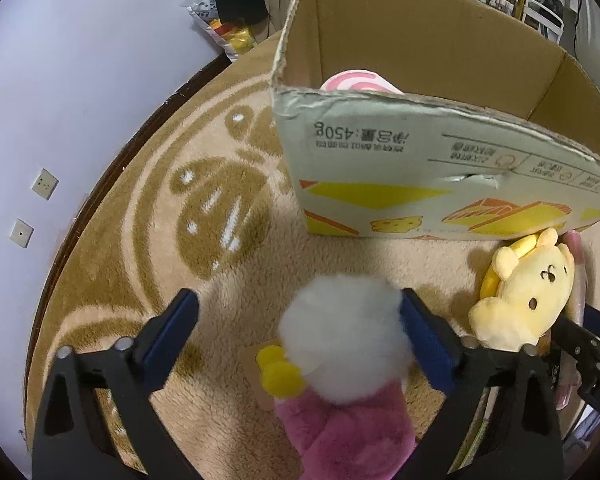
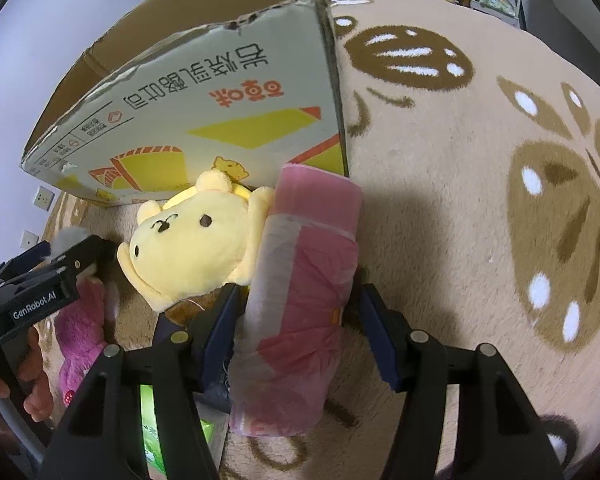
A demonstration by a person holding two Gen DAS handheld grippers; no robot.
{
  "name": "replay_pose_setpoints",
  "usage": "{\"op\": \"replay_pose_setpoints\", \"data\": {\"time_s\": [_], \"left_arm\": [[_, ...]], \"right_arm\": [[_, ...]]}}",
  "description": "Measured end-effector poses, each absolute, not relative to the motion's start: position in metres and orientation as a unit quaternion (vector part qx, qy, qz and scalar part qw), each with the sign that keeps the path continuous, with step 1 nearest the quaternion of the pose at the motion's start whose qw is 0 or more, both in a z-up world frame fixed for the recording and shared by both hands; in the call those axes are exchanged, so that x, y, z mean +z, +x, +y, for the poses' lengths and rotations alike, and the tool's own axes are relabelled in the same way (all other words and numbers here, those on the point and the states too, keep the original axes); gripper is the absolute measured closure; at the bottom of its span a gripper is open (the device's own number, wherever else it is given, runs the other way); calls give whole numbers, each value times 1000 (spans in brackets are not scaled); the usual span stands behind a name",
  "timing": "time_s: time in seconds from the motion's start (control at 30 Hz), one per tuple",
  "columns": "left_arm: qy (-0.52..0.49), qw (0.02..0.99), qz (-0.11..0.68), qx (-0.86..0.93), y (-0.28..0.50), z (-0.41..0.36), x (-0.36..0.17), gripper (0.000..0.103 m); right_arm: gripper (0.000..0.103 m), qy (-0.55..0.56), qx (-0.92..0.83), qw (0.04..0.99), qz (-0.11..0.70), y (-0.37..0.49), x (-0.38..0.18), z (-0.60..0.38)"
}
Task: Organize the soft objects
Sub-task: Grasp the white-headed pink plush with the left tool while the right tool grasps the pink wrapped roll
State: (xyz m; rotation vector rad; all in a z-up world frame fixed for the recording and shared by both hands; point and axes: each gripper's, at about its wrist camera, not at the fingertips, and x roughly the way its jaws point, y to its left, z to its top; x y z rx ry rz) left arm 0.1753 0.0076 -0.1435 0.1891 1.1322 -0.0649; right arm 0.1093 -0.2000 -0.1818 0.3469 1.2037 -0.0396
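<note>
On a rug beside a box, the left claw gapes around a pompom and the right claw straddles, unclamped, a pink roll; both should squeeze mid-body before lifting.

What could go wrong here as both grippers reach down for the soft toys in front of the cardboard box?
1. The left gripper sits off-centre: one pad touches the white pompom, the other stands clear, so closing may push the pink plush sideways.
2. The right gripper straddles the pink wrapped roll, and the yellow plush leans against it, so lifting may drag that toy along.
3. The two grippers work close together and could collide.
</note>
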Motion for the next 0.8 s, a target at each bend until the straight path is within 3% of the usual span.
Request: {"op": "replay_pose_setpoints", "data": {"time_s": [0.1,0.23,0.37,0.67,0.8], "left_arm": [[78,837,539,-42,172,8,-143,22],[52,827,555,-74,170,7,-144,51],[60,831,548,-77,163,0,-141,65],[78,842,531,-47,149,4,-127,71],[72,849,522,-33,144,10,-121,71]], "right_arm": [[42,164,-17,808,566,104,-182,-198],[50,155,-17,808,568,100,-182,-196],[56,160,-18,808,566,96,-181,-196],[61,190,-11,808,558,84,-173,-209],[70,175,-11,815,552,81,-167,-206]]}}
